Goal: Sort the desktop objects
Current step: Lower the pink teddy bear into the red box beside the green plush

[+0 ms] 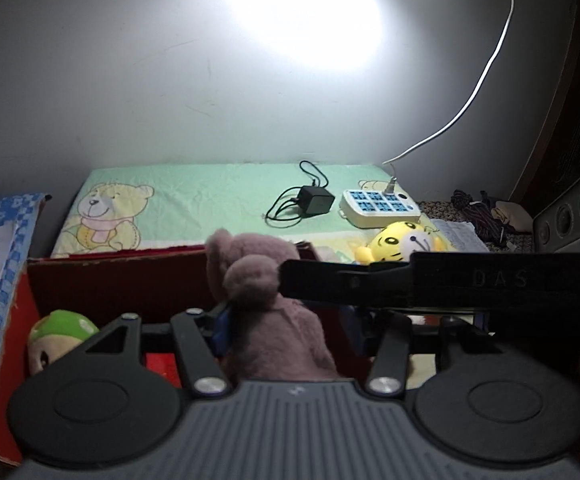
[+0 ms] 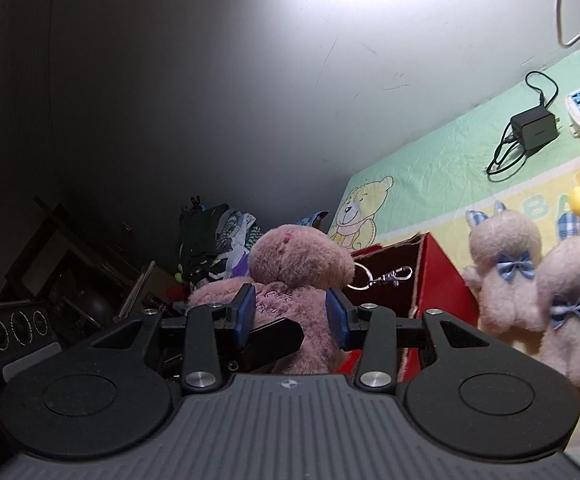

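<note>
Holding one pink plush toy [image 1: 265, 308] with both grippers at once. Left gripper [image 1: 285, 320] is pinched nearly closed on the toy's body, which fills the gap from 12 o'clock down to the palm. Right gripper [image 2: 290, 316] has its blue pads [image 2: 245, 312] against the toy's sides, jaws at a middling gap, so it looks gripped there too. In the left wrist view the right gripper's black finger crosses at 3 o'clock, very close to the toy's head.

Toy hangs above the open red box [image 1: 101, 284], which sits at 9 o'clock with a green-capped plush [image 1: 59, 332] already inside. A keyring clip [image 2: 382, 276] dangles from the toy at 2 o'clock in the right view, over the box's rim.

Not boxed yet: yellow tiger plush [image 1: 400, 242] at 2 o'clock, two pale bears with blue bows [image 2: 502, 272] at 3 o'clock in the right view. Black charger [image 1: 316, 200] and power strip [image 1: 378, 208] lie on the green bear-print cloth [image 1: 209, 192] at 1 o'clock.

Risks, my read:
- Fingers of the two grippers are close; they could knock together and jog the grip.
- If one releases late, the toy gets tugged sideways and lands off the box.
- Clip may snag the cardboard rim on the way down.
- Soft fur compresses; the right grip could slip.
</note>
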